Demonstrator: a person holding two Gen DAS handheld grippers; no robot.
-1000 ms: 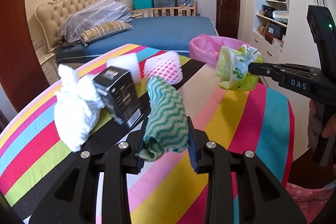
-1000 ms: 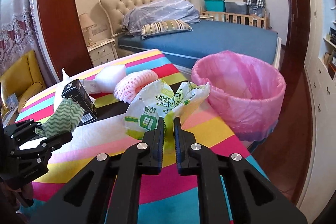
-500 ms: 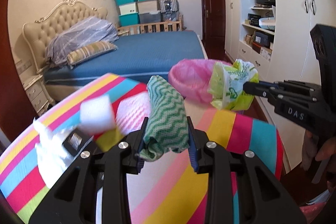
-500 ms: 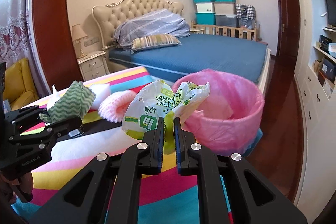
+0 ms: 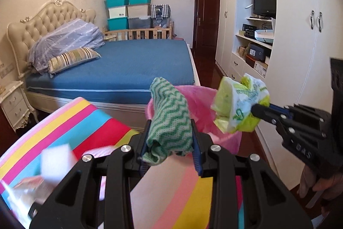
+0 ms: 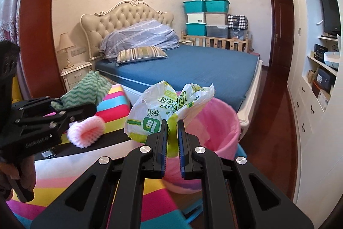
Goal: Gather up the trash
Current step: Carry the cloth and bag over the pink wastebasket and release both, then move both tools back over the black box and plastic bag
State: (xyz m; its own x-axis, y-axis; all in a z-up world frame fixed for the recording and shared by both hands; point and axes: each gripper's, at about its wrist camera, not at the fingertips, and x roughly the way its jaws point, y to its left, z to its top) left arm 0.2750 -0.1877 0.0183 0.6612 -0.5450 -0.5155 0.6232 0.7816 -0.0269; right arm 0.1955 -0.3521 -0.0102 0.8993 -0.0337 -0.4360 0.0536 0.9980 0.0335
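My right claw (image 6: 172, 128) pinches a crumpled green-and-white plastic bag (image 6: 163, 108), held up in front of the pink-lined trash bin (image 6: 216, 126). At the left my left claw (image 6: 70, 108) grips a green zigzag cloth (image 6: 85, 91) above the striped tabletop (image 6: 115, 100), where a pink foam fruit net (image 6: 85, 132) lies.

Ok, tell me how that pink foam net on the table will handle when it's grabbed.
The pink foam net looks like soft open mesh, so it will probably squash flat and weigh very little. Lying as a tube on the striped tablecloth, it might roll if nudged.
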